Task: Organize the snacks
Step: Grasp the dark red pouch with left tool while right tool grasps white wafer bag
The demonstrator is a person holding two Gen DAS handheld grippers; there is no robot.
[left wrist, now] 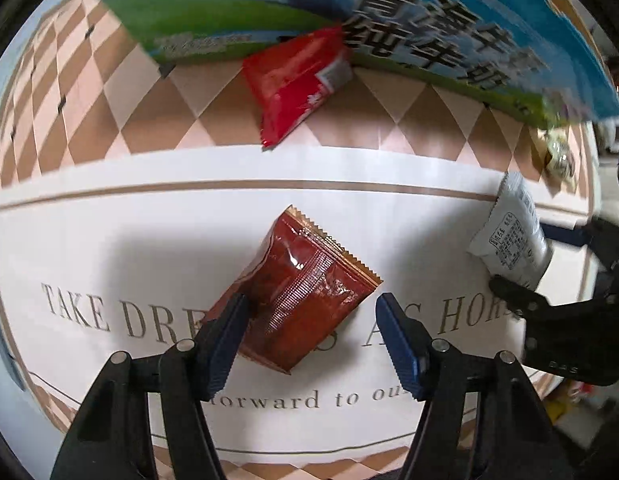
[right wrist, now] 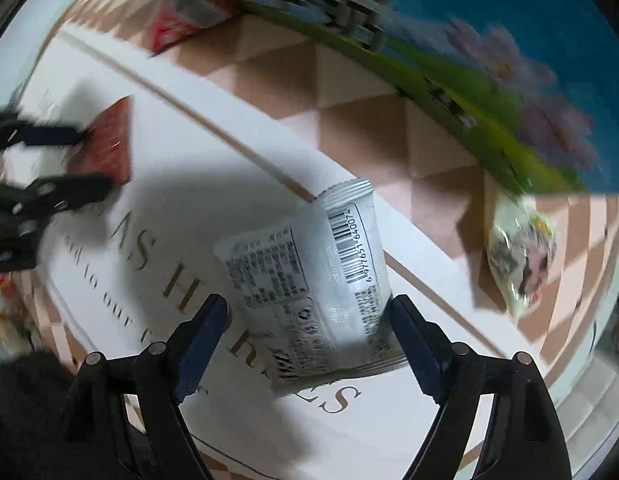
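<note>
Checkered pink-brown cloth with white lettered panel covered bench (left wrist: 109, 216). One blue-green carton (left wrist: 449, 40) at far edge. Four snack packets: one bright red (left wrist: 293, 84) against carton, one dark red (left wrist: 305, 284) on white panel, one white (right wrist: 309, 280) with barcode, one pale printed (right wrist: 521, 252) near carton's right end. Left hand-held gripper (left wrist: 309, 312) spread wide, straddling dark red packet, left finger touching it. Right hand-held gripper (right wrist: 305, 312) spread wide around white packet, not clamped.
</note>
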